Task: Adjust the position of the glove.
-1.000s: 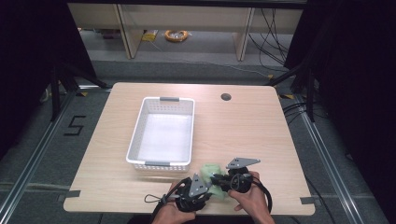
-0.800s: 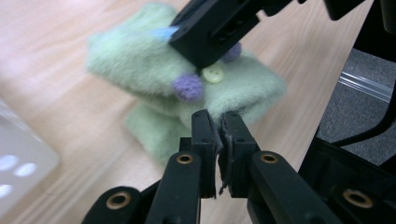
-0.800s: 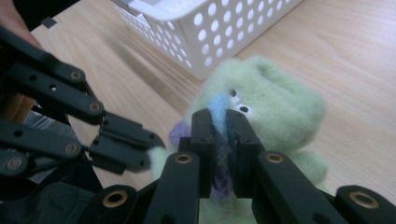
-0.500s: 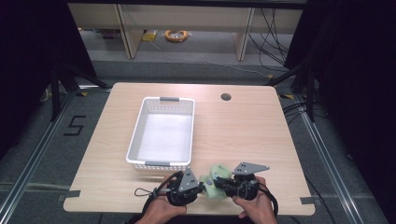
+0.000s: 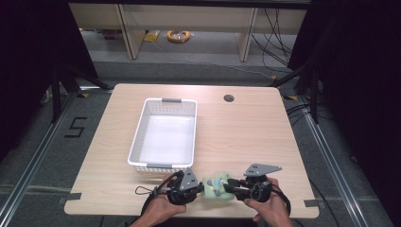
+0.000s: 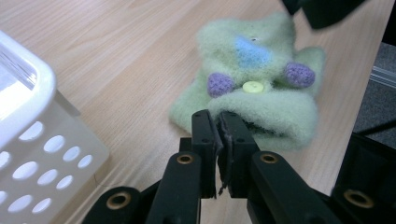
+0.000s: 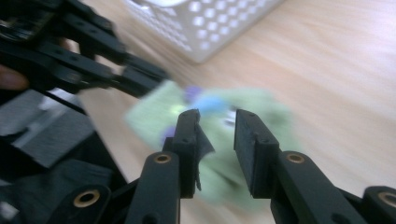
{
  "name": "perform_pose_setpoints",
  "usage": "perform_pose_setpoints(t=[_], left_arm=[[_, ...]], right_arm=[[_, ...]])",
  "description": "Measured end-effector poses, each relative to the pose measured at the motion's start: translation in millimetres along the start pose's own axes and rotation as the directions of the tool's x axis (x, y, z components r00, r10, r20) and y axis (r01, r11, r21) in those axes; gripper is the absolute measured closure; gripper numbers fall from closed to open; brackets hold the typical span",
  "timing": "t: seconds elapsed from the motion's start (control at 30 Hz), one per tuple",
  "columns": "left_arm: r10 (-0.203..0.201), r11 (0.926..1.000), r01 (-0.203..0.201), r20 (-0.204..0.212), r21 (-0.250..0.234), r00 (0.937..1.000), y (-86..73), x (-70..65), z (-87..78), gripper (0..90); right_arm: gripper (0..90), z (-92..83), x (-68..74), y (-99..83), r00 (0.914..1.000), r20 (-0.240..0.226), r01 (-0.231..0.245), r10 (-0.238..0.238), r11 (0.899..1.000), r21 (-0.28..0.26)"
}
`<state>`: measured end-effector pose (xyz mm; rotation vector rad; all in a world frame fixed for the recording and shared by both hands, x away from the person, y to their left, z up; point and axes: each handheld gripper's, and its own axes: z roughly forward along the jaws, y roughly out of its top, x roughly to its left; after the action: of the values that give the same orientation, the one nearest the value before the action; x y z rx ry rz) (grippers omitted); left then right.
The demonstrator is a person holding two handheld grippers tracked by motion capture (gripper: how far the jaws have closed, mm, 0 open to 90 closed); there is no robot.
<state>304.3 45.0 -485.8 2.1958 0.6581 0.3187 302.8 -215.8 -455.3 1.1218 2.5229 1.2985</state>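
Landmark: the white basket (image 5: 163,135) sits on the surface (image 5: 246,137), and everything here is placed against it.
Thing in hand: a pale green knitted toy (image 5: 216,185) with purple knobs, a blue patch and a yellow button, lying just off the basket's near right corner, outside it.
Left gripper (image 6: 218,122): jaws pressed together on a thin fold of the toy's edge, on the side nearer the basket. That pinch looks firm.
Right gripper (image 7: 215,122): jaws apart, and they have just been opening; the toy's far end lies between them in a blurred shot, with no pad pressing on it.
Step, as I read it: the right side is letting go or re-gripping while the left one carries the toy alone.
Next move calls for: either the right jaws close again on a thicker part, or the left hand lifts the toy over the basket's near rim and drops it inside.
Watch for: the limp knit sagging and catching that rim.
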Motion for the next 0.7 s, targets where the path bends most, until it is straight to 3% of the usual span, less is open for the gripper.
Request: perform_pose_setpoints(t=[0.03, 0.13, 0.17, 0.2, 0.27, 0.33, 0.37, 0.4, 0.47, 0.57, 0.6, 0.63, 0.7], left_arm=[[0.0, 1.0, 0.0, 0.0, 0.0, 1.0, 0.0, 0.0, 0.0, 84.5], [0.013, 0.9999, -0.013, 0.003, 0.0, 0.9999, -0.7, 0.4, 1.0, 84.4], [0.015, 0.9999, -0.015, 0.007, 0.002, 0.9999, -0.9, 0.4, 1.3, 84.2], [0.013, 0.9997, -0.014, 0.003, 0.018, 0.9999, -1.5, 0.6, 2.0, 84.0], [0.005, 0.9999, -0.005, 0.008, 0.011, 1.0, -1.4, -0.4, 1.9, 83.8], [0.009, 1.0, -0.009, 0.006, 0.003, 0.9999, -1.6, 0.7, 2.3, 83.8], [0.009, 1.0, -0.009, 0.006, 0.003, 0.9999, -1.6, 0.7, 2.3, 83.8], [-0.008, 1.0, 0.008, 0.003, 0.004, 1.0, -1.8, 0.6, 2.4, 84.0], [-0.008, 1.0, 0.008, 0.0, 0.002, 1.0, -1.4, 1.0, 2.3, 84.9], [0.013, 0.9999, -0.013, -0.007, -0.005, 0.9999, 1.0, 2.2, 0.2, 87.7], [0.023, 0.9997, -0.023, -0.011, -0.002, 0.9997, 2.5, 3.0, -1.5, 89.0], [0.005, 0.9998, -0.005, -0.01, -0.018, 0.9999, 6.2, 1.8, -4.4, 89.1], [0.008, 0.9996, -0.009, -0.01, -0.028, 0.9999, 8.6, 2.0, -5.7, 89.1]], right_arm=[[70.8, 0.0, 0.0, 0.0, 1.0, 0.0, 0.0, 0.0, 1.0, 0.0], [70.2, -6.0, -8.3, -4.5, 0.9983, 0.057, -0.005, 0.003, 1.0, 0.029], [70.2, -4.5, -13.6, -6.3, 0.9988, 0.045, 0.019, -0.02, 1.0, 0.022], [67.8, -1.9, -16.8, -8.6, 0.9987, 0.047, 0.015, -0.017, 0.999, 0.051], [67.2, 0.8, -18.6, -9.6, 0.999, 0.04, 0.017, -0.02, 0.998, 0.056], [65.6, 7.2, -20.1, -11.6, 0.9993, 0.031, -0.026, 0.023, 0.996, 0.084], [65.6, 7.2, -20.1, -11.6, 0.9993, 0.031, -0.026, 0.023, 0.996, 0.084], [68.5, 11.6, -22.4, -11.8, 1.0, 0.004, 0.002, -0.002, 0.996, 0.085], [71.2, 12.9, -22.2, -12.2, 1.0, 0.004, 0.006, -0.006, 0.996, 0.088], [81.1, 15.4, -22.4, -13.5, 0.9996, -0.021, 0.019, -0.017, 0.995, 0.099], [84.9, 12.1, -22.5, -11.9, 0.999, -0.019, 0.041, -0.039, 0.994, 0.098], [85.7, 10.1, -22.3, -10.7, 0.998, -0.027, 0.059, -0.057, 0.994, 0.088], [86.1, 3.1, -17.1, -8.1, 0.9985, -0.031, 0.048, -0.045, 0.996, 0.074]])
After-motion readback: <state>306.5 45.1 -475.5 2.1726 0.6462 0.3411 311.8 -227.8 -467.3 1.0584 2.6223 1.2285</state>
